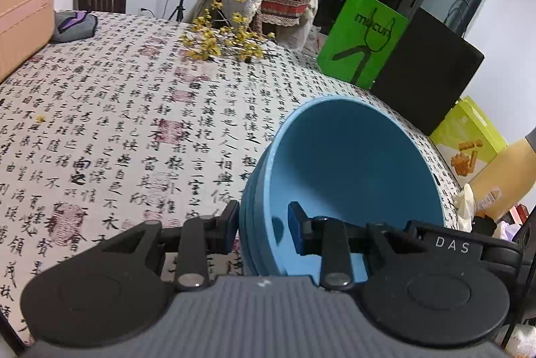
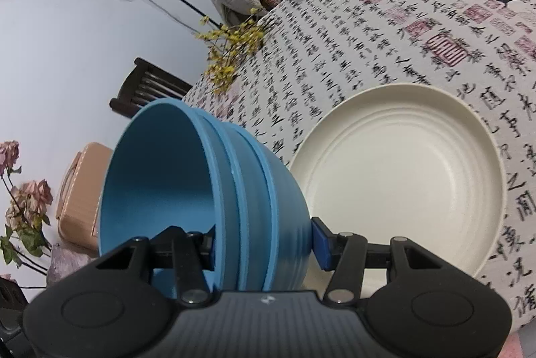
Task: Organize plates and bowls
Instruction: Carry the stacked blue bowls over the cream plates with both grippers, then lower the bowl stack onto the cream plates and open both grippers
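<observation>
In the left wrist view my left gripper is shut on the rim of a blue bowl, one finger outside and one inside, holding it tilted above the table. In the right wrist view my right gripper is shut on the wall of a blue bowl that looks like a nested stack, tilted with its opening to the left. A cream ridged plate lies flat on the table just right of that bowl.
The round table has a calligraphy-print cloth. Yellow flower sprigs lie at its far side, a peach suitcase at the left. A green bag, a black box and cartons stand beyond the right edge.
</observation>
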A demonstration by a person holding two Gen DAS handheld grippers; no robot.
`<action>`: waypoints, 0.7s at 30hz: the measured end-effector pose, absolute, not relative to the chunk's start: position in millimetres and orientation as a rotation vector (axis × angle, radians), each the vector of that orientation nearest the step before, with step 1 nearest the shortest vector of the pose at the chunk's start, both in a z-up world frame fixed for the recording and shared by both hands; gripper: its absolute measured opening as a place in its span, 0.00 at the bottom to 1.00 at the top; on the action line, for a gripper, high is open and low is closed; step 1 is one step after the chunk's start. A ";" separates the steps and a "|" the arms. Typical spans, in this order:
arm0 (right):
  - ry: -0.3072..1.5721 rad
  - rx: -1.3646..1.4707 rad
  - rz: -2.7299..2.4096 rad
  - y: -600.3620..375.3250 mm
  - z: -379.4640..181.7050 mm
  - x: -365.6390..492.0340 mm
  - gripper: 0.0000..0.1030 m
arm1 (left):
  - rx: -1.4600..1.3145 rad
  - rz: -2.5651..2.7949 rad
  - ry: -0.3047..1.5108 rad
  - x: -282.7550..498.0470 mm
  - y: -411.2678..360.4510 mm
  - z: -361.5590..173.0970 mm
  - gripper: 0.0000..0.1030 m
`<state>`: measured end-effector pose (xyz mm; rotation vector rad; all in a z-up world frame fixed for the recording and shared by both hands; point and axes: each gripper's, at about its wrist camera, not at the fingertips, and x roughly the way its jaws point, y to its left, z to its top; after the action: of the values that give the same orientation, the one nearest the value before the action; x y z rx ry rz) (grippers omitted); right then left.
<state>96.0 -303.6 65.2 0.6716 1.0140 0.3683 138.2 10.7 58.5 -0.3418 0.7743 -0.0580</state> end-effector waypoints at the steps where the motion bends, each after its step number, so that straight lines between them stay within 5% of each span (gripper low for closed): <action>1: 1.014 0.673 0.364 -306.4 64.8 95.9 0.50 | -0.342 -0.062 0.777 139.3 8.2 58.0 0.31; 21: 1.024 0.694 0.273 -357.9 47.8 101.6 0.50 | -0.331 -0.130 0.843 165.6 -41.7 35.2 0.30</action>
<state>101.6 -357.9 47.8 0.6943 1.0244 0.2732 165.6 -41.7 35.2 -0.3309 0.8432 -0.1304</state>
